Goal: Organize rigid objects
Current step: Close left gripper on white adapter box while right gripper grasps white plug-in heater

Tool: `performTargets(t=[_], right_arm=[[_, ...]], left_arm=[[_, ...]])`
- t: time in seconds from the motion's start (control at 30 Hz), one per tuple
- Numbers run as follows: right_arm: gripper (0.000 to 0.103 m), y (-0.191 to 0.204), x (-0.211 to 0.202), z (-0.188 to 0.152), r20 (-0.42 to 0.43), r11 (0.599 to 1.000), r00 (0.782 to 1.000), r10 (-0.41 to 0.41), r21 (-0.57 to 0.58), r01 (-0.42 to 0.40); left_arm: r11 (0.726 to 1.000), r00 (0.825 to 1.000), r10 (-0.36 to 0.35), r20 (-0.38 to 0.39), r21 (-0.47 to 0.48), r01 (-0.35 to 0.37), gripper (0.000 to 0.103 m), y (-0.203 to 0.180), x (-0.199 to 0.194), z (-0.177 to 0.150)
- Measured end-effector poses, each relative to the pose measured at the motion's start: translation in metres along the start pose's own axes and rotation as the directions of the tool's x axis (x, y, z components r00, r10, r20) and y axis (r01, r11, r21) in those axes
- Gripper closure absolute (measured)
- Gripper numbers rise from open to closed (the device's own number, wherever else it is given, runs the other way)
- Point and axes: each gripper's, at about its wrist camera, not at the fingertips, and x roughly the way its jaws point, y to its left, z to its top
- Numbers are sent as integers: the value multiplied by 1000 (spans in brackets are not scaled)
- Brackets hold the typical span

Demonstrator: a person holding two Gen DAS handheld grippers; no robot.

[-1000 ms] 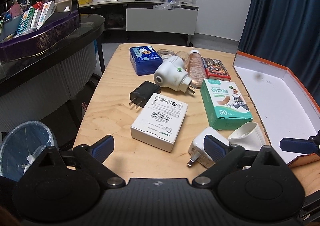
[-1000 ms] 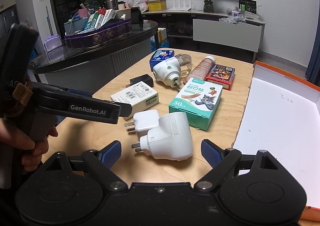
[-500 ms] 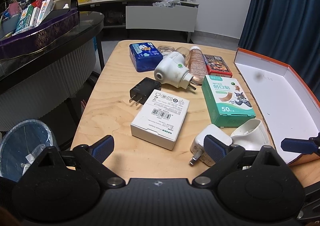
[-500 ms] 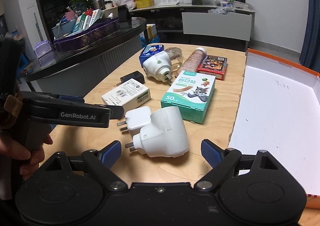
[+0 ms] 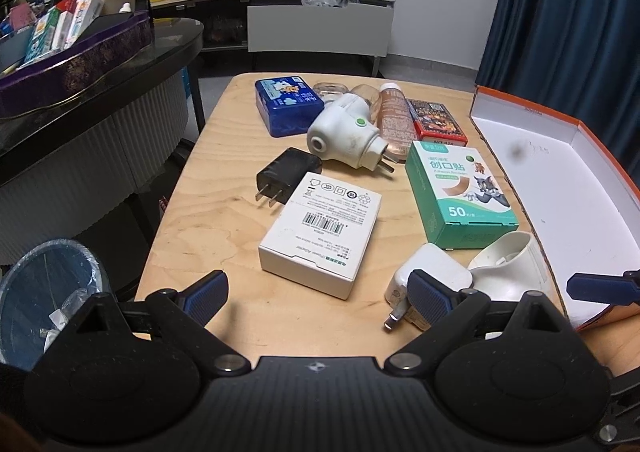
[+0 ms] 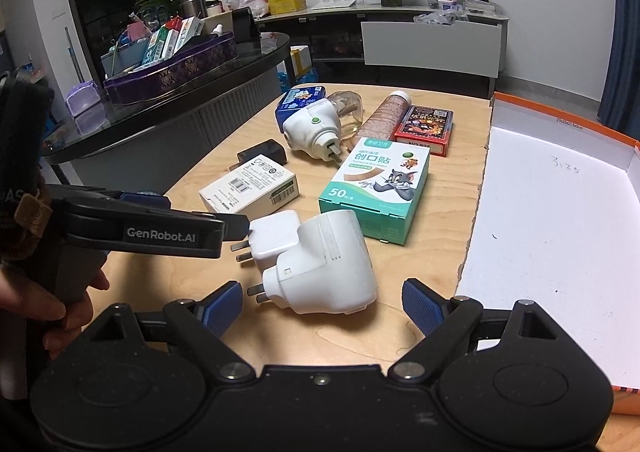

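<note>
Both tongs spread wide: right gripper (image 6: 322, 302) straddles the white plug-in unit (image 6: 324, 266) beside the orange box (image 6: 560, 212). Looks light, hard, slick; grip its flat sides. Left gripper (image 5: 318, 294) empty.

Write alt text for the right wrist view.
The open right gripper faces a large white plug adapter on a wooden table, beside a smaller white charger. The left gripper reaches in from the left; an orange-edged box lies right.

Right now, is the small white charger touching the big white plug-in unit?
Touching. In the right wrist view the small white charger presses against the big white plug-in unit; no gap shows.
</note>
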Motion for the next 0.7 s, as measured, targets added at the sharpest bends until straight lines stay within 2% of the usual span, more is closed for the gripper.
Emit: performTargets(t=[0.07,0.23,0.37,0.53,0.6,0.67,0.7], right_arm=[[1,0,1,0,-1,1000,1000,4,-3,-4],[1,-1,7,2,-6,1000,1000,23,-8,-23],[1,2,15,4,-11,999,999,46,-28,-47],[1,3,26,9,-12,997,998,57,-54,-58],[1,3,32,11,-20,996,998,57,-61,-58],[1,2,40,12,-33,996,998,61,-63,-63],[1,3,44,12,-41,996,997,63,-64,-65]], left_arm=[[1000,1000,-10,1,10,10,0,1,4,2],[998,998,-55,-7,18,55,0,7,14,11],[996,995,-94,-23,-11,93,0,15,26,19],[995,994,-93,-56,-38,91,1,24,43,24],[997,996,-77,-48,3,77,3,18,45,24],[995,998,-57,-31,74,59,19,9,46,21],[992,999,-35,-19,118,37,23,3,46,20]])
